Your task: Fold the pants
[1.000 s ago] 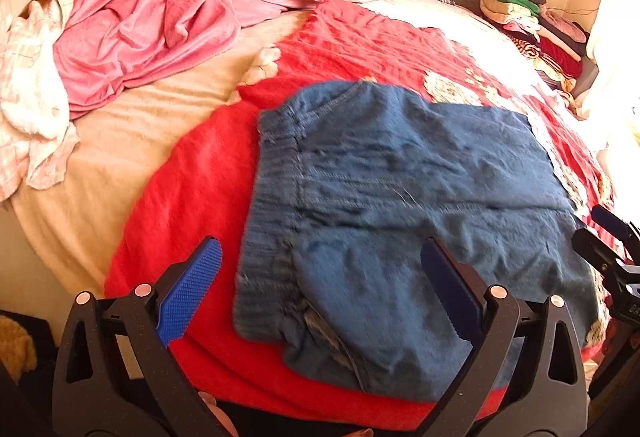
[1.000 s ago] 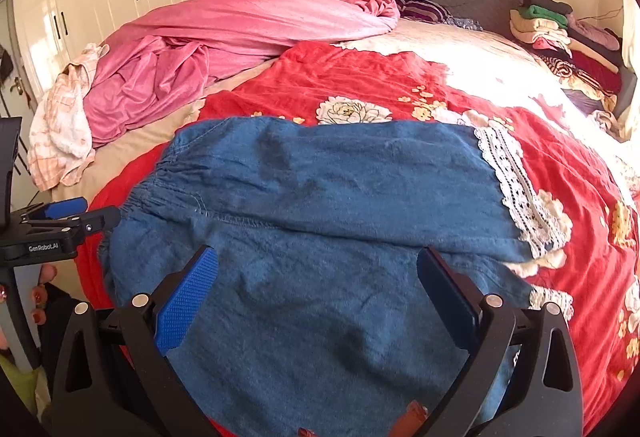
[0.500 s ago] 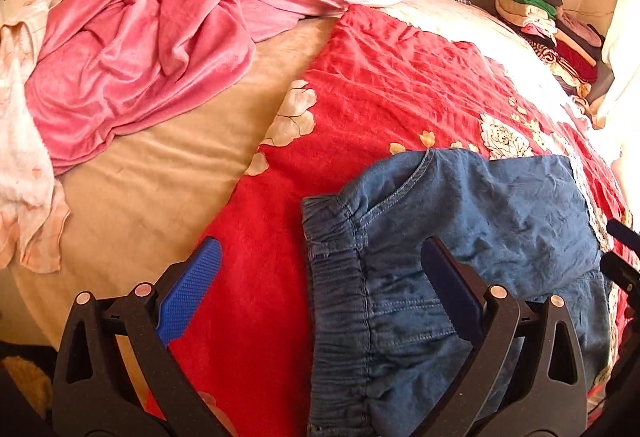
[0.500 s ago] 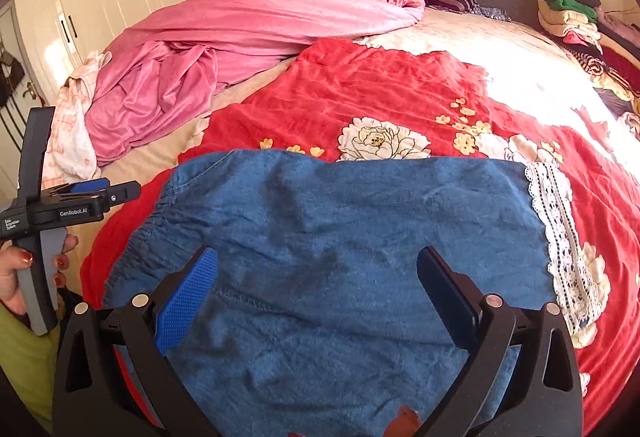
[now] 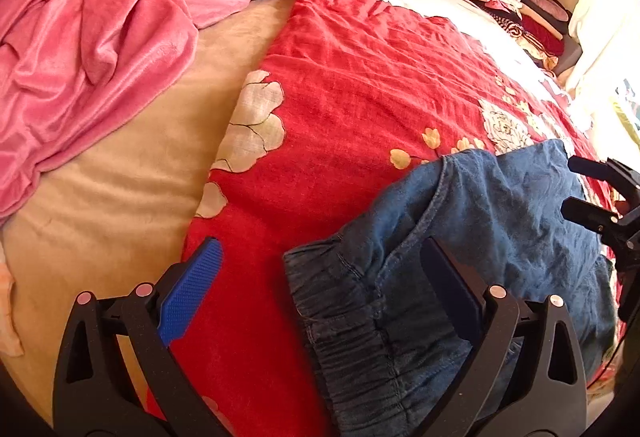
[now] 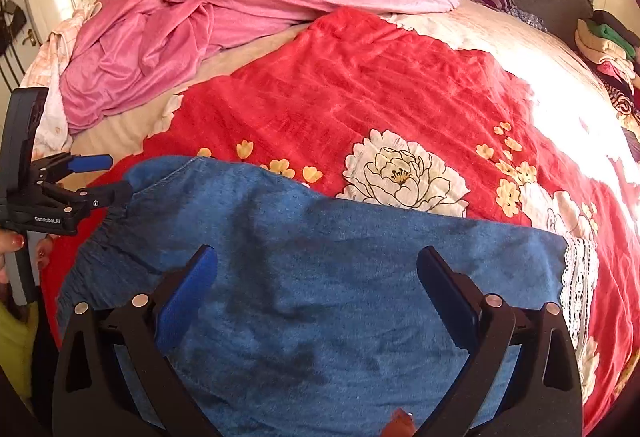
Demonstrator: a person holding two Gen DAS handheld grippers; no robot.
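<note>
Blue denim pants (image 6: 340, 277) lie spread sideways on a red floral blanket (image 6: 360, 85) on a bed, elastic waistband to the left, lace-trimmed leg ends (image 6: 576, 277) to the right. They look folded once lengthwise, one leg laid over the other; the crosswise folds appear still to be done. The left gripper (image 5: 320, 277) hovers at the waistband, fingers wide apart, gripping nothing. The right gripper (image 6: 316, 289) hangs over the middle of the legs, fingers also apart and empty. A pink blanket (image 6: 240, 5) is heaped behind.
</note>
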